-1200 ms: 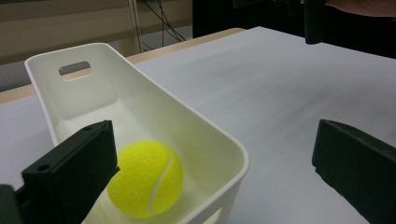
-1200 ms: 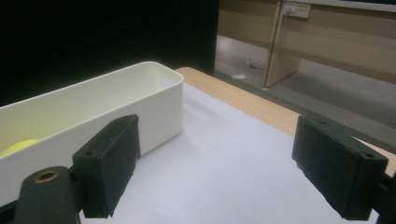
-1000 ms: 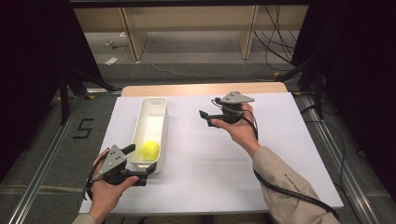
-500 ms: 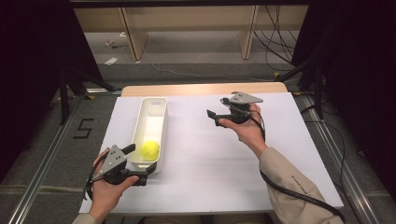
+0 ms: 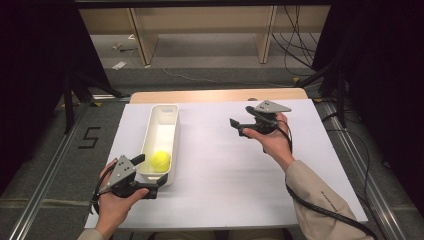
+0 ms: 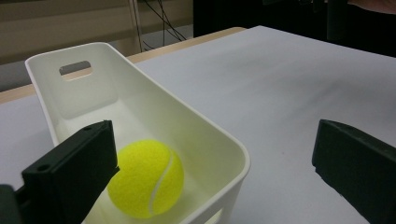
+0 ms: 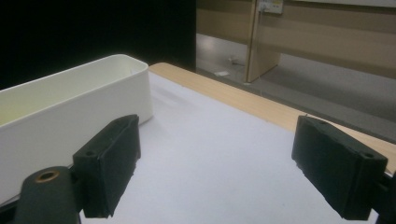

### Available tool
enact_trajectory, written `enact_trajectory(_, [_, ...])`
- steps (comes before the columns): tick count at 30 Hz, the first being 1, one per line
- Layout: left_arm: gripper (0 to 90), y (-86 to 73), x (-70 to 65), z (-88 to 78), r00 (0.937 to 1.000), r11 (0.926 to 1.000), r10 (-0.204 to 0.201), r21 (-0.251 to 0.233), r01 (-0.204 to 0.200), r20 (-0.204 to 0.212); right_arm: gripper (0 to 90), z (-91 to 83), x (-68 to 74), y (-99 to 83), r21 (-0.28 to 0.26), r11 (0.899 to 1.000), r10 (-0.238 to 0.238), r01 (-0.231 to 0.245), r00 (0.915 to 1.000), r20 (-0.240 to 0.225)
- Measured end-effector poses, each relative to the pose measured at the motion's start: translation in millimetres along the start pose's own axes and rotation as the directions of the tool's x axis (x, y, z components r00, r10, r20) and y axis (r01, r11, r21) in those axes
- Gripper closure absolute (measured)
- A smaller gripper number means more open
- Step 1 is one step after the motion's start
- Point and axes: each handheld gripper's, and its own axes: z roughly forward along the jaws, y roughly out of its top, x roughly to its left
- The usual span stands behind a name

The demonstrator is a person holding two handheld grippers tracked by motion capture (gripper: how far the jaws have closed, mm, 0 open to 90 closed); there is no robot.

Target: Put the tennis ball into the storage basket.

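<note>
- The yellow felt tennis ball lies inside the long white plastic bin, at the end of the bin that is closest to the near edge of the white surface, on its left half.
- The left gripper is at the near end of the bin, close to the near left corner of the surface. Its fingers are spread: one finger is inside the bin just beside the ball, the other is outside the wall, so the near corner of the bin stands between them. They press on nothing.
- The right gripper hangs over the right half of the surface, well apart from the bin, and points toward it. Its fingers are spread and hold nothing.
- My judgement: the step in hand is the approach to the ball or to the bin wall. The next move calls for the left fingers either to close on the wall or to shift so that both go around the ball.
</note>
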Motion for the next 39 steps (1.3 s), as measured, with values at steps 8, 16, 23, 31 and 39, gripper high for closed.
enact_trajectory(8, [0.0, 0.3, 0.4, -0.1, 1.0000, 1.0000, 0.001, -0.002, -0.001, -0.001, 16.4, -14.2, -9.8, -9.2, 0.010, 1.000, 0.014, -0.014, 0.9998, 0.015])
enact_trajectory(16, [0.0, 0.5, 0.2, -0.1, 1.0000, 1.0000, 0.002, -0.002, -0.002, -0.003, 16.4, -32.1, -18.5, -17.6, 0.012, 1.000, 0.026, -0.027, 0.9991, 0.033])
enact_trajectory(23, [0.0, 0.5, 0.4, -0.2, 1.0000, 1.0000, 0.002, -0.002, -0.002, -0.004, 16.4, -48.6, -22.2, -24.0, 0.021, 1.000, 0.019, -0.020, 0.9991, 0.039])
enact_trajectory(31, [0.0, 0.3, 0.0, 0.5, 1.0000, 1.0000, 0.001, 0.001, -0.001, -0.005, 16.3, -69.4, -24.2, -31.7, 0.020, 1.000, 0.021, -0.022, 0.9987, 0.047])
enact_trajectory(39, [0.0, 0.4, 0.0, 0.6, 1.0000, 1.0000, 0.003, 0.000, -0.003, -0.006, 16.2, -87.2, -23.4, -37.9, 0.014, 1.000, 0.017, -0.018, 0.9985, 0.051])
